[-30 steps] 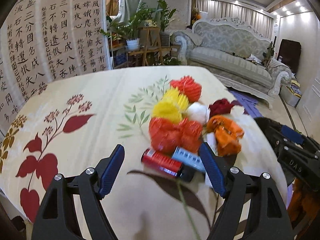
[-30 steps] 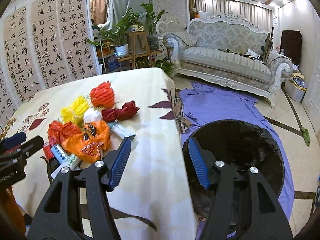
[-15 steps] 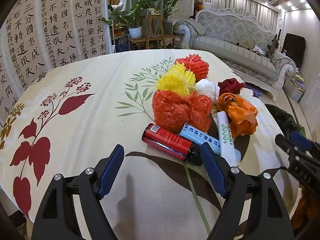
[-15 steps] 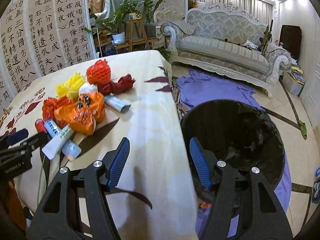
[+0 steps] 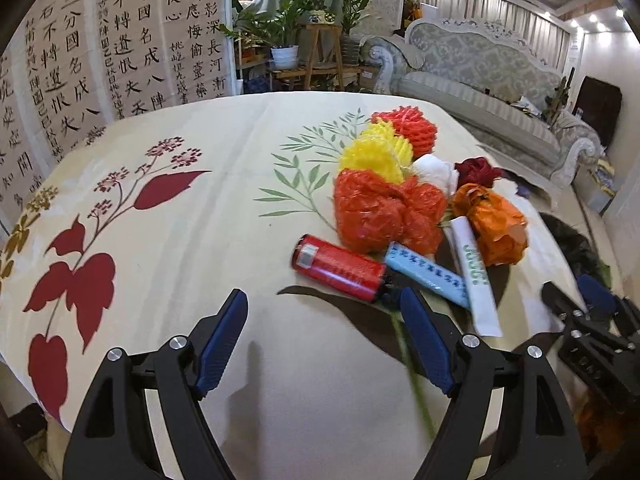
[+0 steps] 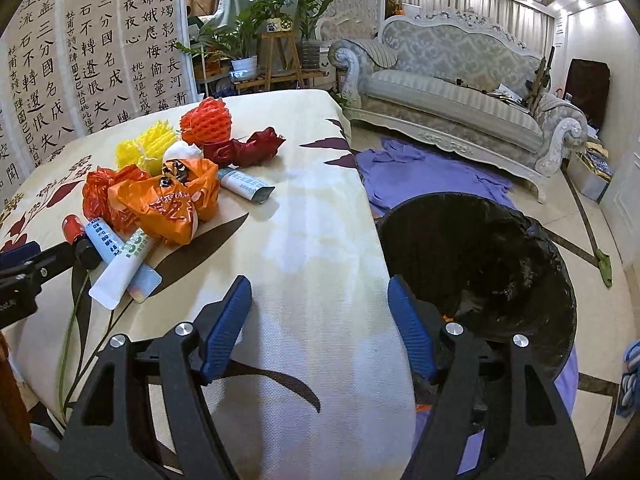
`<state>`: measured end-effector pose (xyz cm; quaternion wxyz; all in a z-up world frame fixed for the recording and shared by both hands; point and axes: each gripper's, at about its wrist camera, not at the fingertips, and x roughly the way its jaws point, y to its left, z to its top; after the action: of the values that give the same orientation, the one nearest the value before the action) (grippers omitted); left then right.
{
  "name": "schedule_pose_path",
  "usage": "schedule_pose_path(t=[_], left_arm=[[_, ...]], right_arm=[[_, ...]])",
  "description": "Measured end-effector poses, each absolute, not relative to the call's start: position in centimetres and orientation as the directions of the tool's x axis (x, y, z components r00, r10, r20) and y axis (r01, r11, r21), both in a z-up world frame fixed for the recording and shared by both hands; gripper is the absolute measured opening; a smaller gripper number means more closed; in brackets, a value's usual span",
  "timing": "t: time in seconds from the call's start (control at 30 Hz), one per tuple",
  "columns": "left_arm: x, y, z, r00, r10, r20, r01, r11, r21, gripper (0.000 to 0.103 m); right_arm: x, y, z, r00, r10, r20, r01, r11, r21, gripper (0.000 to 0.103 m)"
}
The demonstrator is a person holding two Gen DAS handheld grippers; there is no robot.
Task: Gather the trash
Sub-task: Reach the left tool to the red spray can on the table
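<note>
A heap of trash lies on the flower-print tablecloth (image 5: 168,232): a red can (image 5: 340,268), a blue tube (image 5: 426,274), a white tube (image 5: 476,276), a red bag (image 5: 384,212), an orange bag (image 5: 492,224), and yellow (image 5: 376,152) and red foam nets (image 5: 412,128). My left gripper (image 5: 322,294) hangs open just short of the can, holding nothing. My right gripper (image 6: 318,280) hovers over the table's right edge, its jaws opening with nothing between them. The heap (image 6: 168,200) sits to its far left. A black-lined bin (image 6: 480,272) stands on the floor beside the table.
A purple cloth (image 6: 420,176) lies on the floor beyond the bin. A pale sofa (image 6: 460,96) lines the back wall, with potted plants (image 6: 244,40) and a calligraphy screen (image 6: 100,60) to the left. One more tube (image 6: 246,186) lies right of the orange bag.
Both grippers have sunk toward the table, so the heap looks nearer and larger. The right gripper's jaws stand wider apart than before.
</note>
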<state>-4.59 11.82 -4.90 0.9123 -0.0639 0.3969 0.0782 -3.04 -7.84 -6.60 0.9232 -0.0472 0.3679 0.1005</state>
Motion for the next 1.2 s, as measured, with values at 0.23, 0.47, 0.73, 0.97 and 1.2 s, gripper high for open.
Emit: schedule_pose_path(t=[0.23, 0.47, 0.73, 0.97, 1.2], left_arm=[[-3.1, 10.7, -5.3, 0.662, 0.071, -0.746, -0.171, 0.984, -0.058, 0.077], [-3.5, 12.3, -6.1, 0.627, 0.092, -0.773, -0.216, 0.975, -0.059, 0.077], [-5.3, 13.8, -5.9, 0.618, 0.101, -0.779, -0.254, 0.964, -0.076, 0.077], [-3.5, 13.2, -5.1, 0.656, 0.104, -0.748, -0.243, 0.967, -0.079, 0.076], [-3.0, 13.6, -5.8, 0.644, 0.103, -0.758, -0.223, 0.973, -0.058, 0.042]], right_arm=[[-3.0, -7.9, -6.6, 0.708, 0.151, -0.689, -0.22, 0.975, -0.013, 0.07], [-3.0, -7.8, -6.6, 0.71, 0.151, -0.688, -0.22, 0.975, -0.013, 0.071], [-3.0, -7.8, -6.6, 0.71, 0.151, -0.687, -0.22, 0.975, -0.012, 0.072], [-2.9, -7.8, -6.6, 0.706, 0.158, -0.69, -0.218, 0.976, 0.0, 0.074], [-2.4, -7.7, -6.4, 0.706, 0.156, -0.691, -0.215, 0.977, 0.002, 0.074]])
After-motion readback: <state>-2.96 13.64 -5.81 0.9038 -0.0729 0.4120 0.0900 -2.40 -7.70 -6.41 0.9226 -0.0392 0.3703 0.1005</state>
